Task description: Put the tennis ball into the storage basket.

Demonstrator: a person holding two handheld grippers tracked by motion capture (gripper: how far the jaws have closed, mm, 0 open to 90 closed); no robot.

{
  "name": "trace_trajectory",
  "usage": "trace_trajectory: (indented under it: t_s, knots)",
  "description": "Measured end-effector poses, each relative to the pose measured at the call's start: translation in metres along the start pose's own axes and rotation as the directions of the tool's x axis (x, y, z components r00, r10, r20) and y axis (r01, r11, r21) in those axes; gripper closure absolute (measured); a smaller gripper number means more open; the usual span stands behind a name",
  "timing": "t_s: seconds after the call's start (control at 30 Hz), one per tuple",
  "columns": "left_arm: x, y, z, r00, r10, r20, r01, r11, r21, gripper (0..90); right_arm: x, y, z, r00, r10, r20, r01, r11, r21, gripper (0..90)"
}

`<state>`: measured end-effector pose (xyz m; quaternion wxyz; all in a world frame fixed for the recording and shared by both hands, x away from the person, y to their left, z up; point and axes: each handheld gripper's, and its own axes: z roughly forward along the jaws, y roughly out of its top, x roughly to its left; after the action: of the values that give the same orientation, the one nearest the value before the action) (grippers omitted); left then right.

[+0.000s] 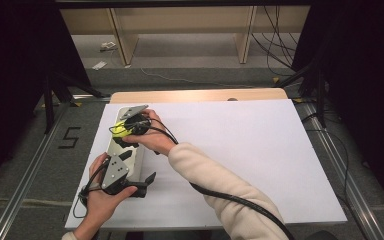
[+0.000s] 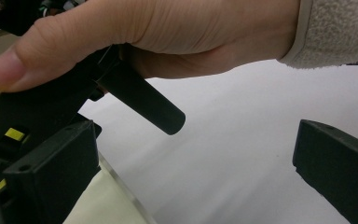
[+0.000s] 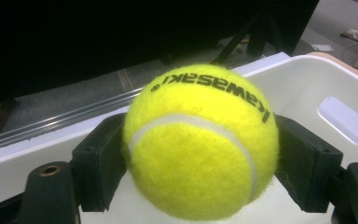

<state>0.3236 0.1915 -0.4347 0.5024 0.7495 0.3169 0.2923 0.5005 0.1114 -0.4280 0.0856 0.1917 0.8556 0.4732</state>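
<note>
The right tool [image 3: 200,154] is clamped on the tennis ball [image 3: 200,142], holding it over the white bin [image 3: 335,88] at the left of the high view, so I'd lower it well inside before easing the jaws apart, or it'll probably bounce out. The left tool [image 2: 191,158] sits spread and empty beside the bin. The desk [image 1: 240,140] is covered in white sheet, with dark curtains and loose cables around.

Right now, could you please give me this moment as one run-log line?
right gripper: shut on yellow felt tennis ball, over white plastic bin | left gripper: open, empty, beside bin on white table sheet
</note>
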Motion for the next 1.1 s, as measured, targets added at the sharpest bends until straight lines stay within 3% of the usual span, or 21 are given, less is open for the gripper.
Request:
trace_trajectory:
  t_s: [0.57, 1.1]
  knots:
    - [0.000, 0.000, 0.000, 1.0000, 0.003, 0.001, -0.003, 1.0000, 0.002, 0.0, 0.002, 0.007, -0.010, 0.9999, -0.007, 0.013, 0.007, 0.999, -0.048, 21.6]
    - [0.000, 0.000, 0.001, 1.0000, 0.006, 0.002, -0.006, 1.0000, 0.004, 0.0, -0.009, 0.002, -0.031, 0.9991, 0.003, 0.042, 0.000, 0.998, -0.058, 21.6]
